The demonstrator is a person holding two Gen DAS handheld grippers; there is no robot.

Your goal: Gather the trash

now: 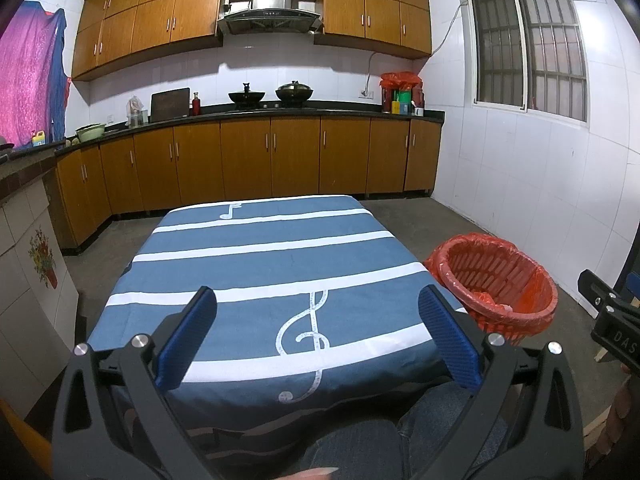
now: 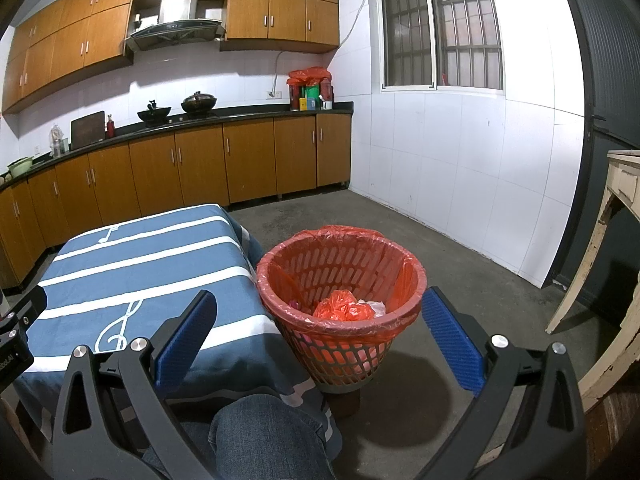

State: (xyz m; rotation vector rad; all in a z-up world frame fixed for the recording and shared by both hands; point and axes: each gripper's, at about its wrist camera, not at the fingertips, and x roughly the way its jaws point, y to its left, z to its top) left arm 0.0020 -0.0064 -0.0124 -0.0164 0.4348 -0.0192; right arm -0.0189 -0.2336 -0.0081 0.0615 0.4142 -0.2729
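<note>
The big table with the blue cloth [image 1: 256, 264], striped white and printed with music notes, has nothing lying on it that I can see. It sits in front of the seated person, so both arms can reach it.

Just beside the table, on its right, stands the red plastic basket with holes in its sides [image 2: 340, 280]. A thin red bag lines it. It is kept close, I think, so trash can be dropped in without a long reach. It seems to sit on a small dark block.

Inside the basket lies the trash: a crumpled red plastic bag [image 2: 344, 308] and a bit of white wrapping [image 2: 374, 307] touching it.

The left gripper [image 1: 318, 320] hangs over the near end of the table, its blue fingers spread wide, holding nothing. The right gripper [image 2: 320, 322] hangs near the basket, spread wide and empty too. I think the collecting is almost done.
</note>
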